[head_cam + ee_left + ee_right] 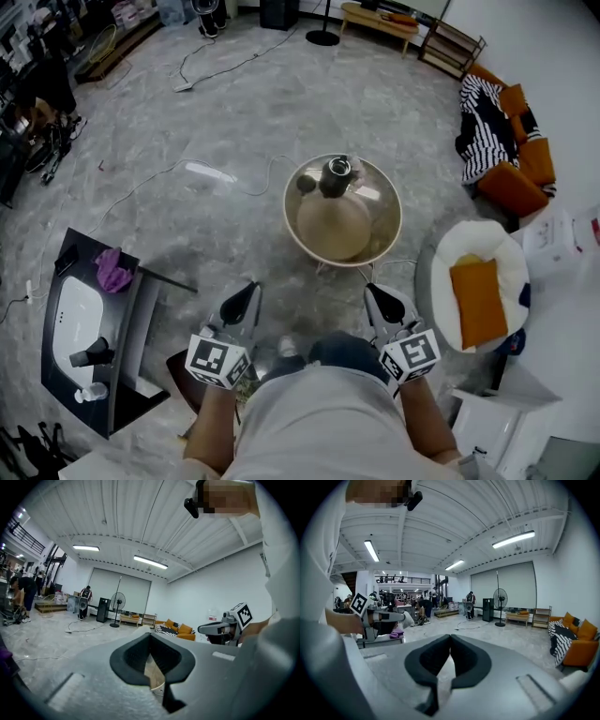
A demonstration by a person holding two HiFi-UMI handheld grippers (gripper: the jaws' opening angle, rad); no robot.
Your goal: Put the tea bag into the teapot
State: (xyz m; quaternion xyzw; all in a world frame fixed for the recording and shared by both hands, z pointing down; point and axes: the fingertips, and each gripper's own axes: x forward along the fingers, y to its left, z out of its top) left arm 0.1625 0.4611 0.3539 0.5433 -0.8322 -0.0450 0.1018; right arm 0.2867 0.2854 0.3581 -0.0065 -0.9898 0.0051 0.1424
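Observation:
A dark teapot [336, 176] stands at the far side of a round glass-topped table [384, 202], with a small dark ball [306, 184] to its left and a tan round mat [334, 225] in front of it. I cannot make out a tea bag. My left gripper [249, 289] and right gripper [372, 292] are held close to my body, short of the table's near edge, both shut and empty. In the left gripper view the jaws [150, 634] meet at the tip, and the right gripper view shows its jaws [450, 637] closed as well.
A white round seat with an orange cushion [480, 300] stands right of the table. A black stand with a white tray [80, 328] and a purple cloth [114, 272] is at my left. Cables [216, 173] run over the floor. Orange cushions [514, 173] lie at far right.

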